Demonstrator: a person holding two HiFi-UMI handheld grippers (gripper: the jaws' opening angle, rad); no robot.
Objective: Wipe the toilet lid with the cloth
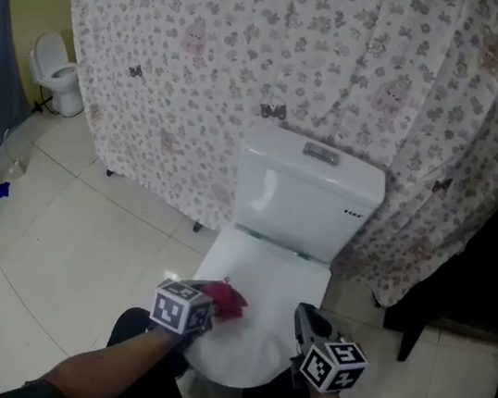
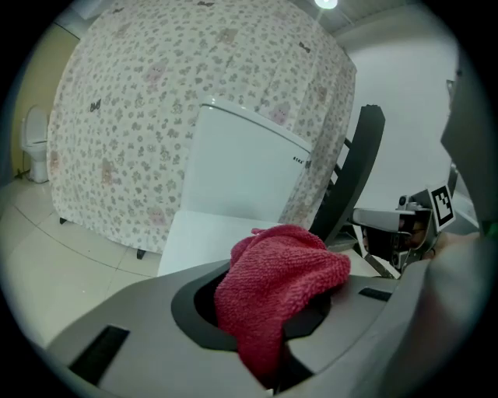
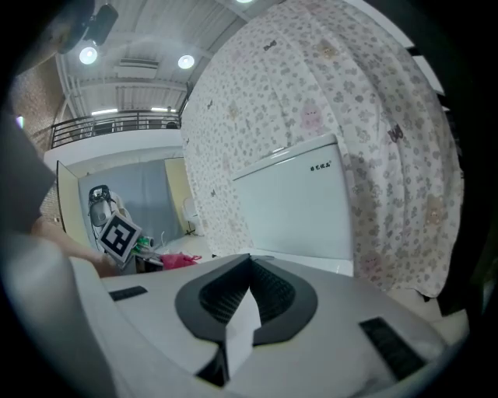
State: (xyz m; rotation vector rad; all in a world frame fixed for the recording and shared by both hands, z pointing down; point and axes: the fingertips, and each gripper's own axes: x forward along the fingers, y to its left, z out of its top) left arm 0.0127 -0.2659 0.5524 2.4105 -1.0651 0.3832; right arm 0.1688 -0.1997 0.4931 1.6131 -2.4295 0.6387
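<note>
Floral curtain (image 1: 205,65) behind; second toilet (image 1: 58,74) far left.

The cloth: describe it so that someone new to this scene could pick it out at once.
Find the large white toilet before the floral curtain. Over the left of its closed lid is the cloth, bunched in the left claw. It is the only deep pink, fuzzy thing amid white.

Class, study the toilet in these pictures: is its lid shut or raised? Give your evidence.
Shut. The lid lies flat in front of the tank, not leaning against it; the left gripper holds the cloth over it.
</note>
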